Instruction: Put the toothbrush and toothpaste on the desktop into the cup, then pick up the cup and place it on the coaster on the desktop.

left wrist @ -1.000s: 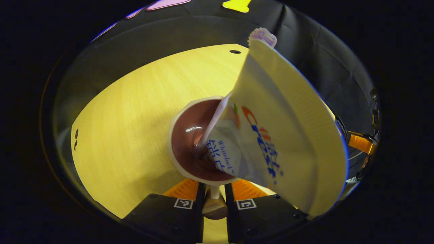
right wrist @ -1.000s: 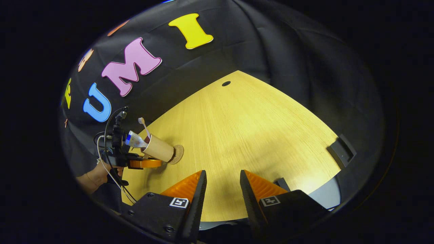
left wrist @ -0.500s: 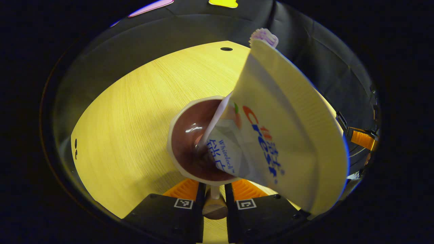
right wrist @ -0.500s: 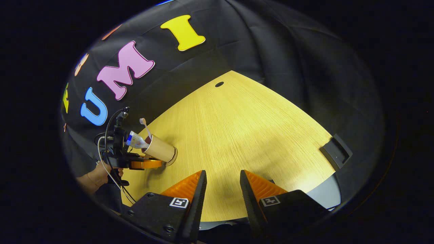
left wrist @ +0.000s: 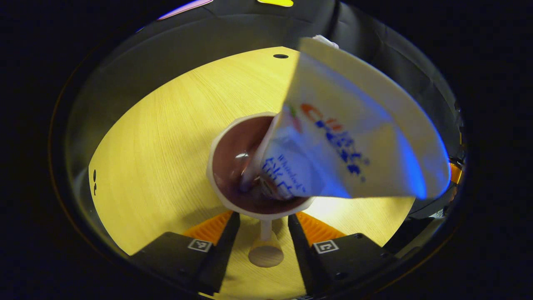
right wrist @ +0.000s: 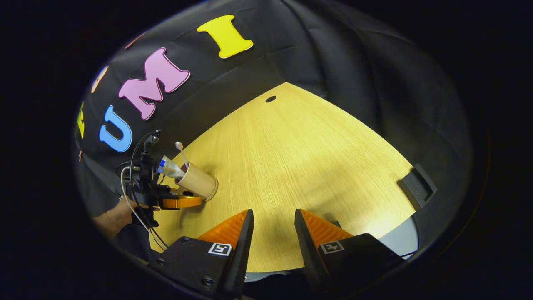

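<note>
The cup (left wrist: pixel 250 166), cream outside and brown inside, stands on the wooden desktop (left wrist: pixel 166 137). A white toothpaste tube (left wrist: pixel 349 141) leans out of it to the right, and the toothbrush (left wrist: pixel 255 160) stands inside with its head behind the tube. My left gripper (left wrist: pixel 263 221) is open, its orange fingers (left wrist: pixel 210 218) standing apart on either side of the cup's handle (left wrist: pixel 265 250). In the right gripper view the cup (right wrist: pixel 199 181) rests on the coaster (right wrist: pixel 215 190), of which only an edge shows, with the left gripper (right wrist: pixel 177 202) beside it. My right gripper (right wrist: pixel 272 216) is open and holds nothing.
A hand (right wrist: pixel 118 214) holds the left gripper at the desk's left side, cables trailing from it. A black block (right wrist: pixel 416 187) sits at the desk's right edge. A small round hole (right wrist: pixel 270 99) marks the far end of the desktop (right wrist: pixel 300 158).
The left gripper's fingers have spread apart and let go of the cup's handle. The toothpaste tube has tipped farther to the right. The right gripper has hardly moved.
</note>
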